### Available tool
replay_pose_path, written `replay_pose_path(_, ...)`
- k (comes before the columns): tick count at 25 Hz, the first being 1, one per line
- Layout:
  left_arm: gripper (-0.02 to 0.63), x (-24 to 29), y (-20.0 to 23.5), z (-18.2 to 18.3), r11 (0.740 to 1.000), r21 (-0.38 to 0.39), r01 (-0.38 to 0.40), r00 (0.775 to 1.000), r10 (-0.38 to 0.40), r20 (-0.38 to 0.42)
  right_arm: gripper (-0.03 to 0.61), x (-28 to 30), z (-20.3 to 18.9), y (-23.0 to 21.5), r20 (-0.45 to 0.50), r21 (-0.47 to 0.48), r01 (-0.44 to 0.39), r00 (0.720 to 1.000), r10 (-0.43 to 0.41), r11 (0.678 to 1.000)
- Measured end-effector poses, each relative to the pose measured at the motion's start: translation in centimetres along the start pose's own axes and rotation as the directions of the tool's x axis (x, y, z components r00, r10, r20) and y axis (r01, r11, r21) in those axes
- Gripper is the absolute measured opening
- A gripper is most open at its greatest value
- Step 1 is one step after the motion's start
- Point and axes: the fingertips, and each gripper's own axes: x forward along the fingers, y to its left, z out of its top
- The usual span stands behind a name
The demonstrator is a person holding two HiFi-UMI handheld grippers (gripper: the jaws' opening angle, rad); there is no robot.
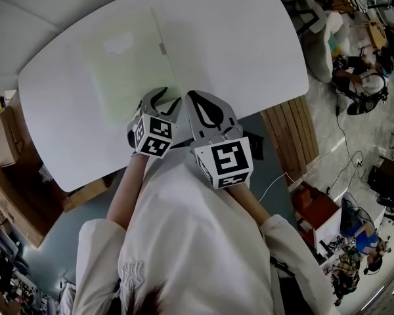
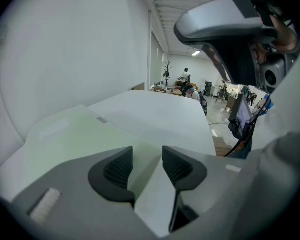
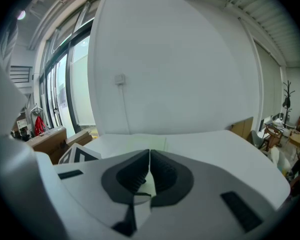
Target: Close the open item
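Centrally, the pale green folder (image 1: 128, 64) lies flat on the white table (image 1: 249, 44), left of the middle, with a small grey tab (image 1: 162, 48) on its right edge (I cannot tell which leaf is the one to fold over). My left gripper (image 2: 147, 161) hangs at the folder's near right corner, jaws spread by a narrow gap, with nothing between them but a view of that corner. My right gripper (image 3: 149, 159) sits just beside it over the table's near edge, jaws pressed together on nothing.

Likely faults from here: a jaw may skate over the thin flat edge instead of getting under it, and so push the whole folder across the smooth top. The two grippers, so near each other, may also knock together.

Nothing on the table blocks the way. Cardboard boxes (image 1: 6, 136) stand on the floor at the left and wooden slats (image 1: 292, 130) at the right, both well apart from the folder.
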Motion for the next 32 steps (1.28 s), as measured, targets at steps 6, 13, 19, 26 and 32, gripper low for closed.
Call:
replay_pose_path(6, 0.186, -0.2, 0.2, -0.1, 0.999, -0.036, 0.030, 1.000, -0.030, 0.005, 0.011, 0.0, 0.1, 0.1, 0.004, 0.001, 0.002, 1.000, -0.002, 1.000)
replay_pose_path(13, 0.189, -0.5, -1.2, -0.1, 0.993, -0.017, 0.118, 0.993, -0.118, 0.014, 0.011, -0.1, 0.1, 0.0, 0.007, 0.006, 0.002, 1.000, -0.002, 1.000)
replay_pose_path(19, 0.187, -1.0, 0.1, 1.3, 0.986, -0.131, 0.104, 0.993, -0.095, 0.072, 0.011, -0.2, 0.1, -0.2, 0.002, 0.012, -0.001, 1.000, 0.001, 1.000)
replay_pose_path(26, 0.024, -1.3, 2.3, 0.8, 0.982, -0.186, -0.026, 0.997, 0.039, 0.064, 0.011, -0.2, 0.0, 0.1, 0.001, 0.011, -0.003, 1.000, 0.003, 1.000)
replay_pose_path(32, 0.009, -0.6, 1.7, -0.5, 0.994, -0.054, -0.098, 0.995, 0.098, -0.008, 0.011, -0.3, -0.2, 0.2, -0.002, 0.012, -0.002, 1.000, 0.002, 1.000)
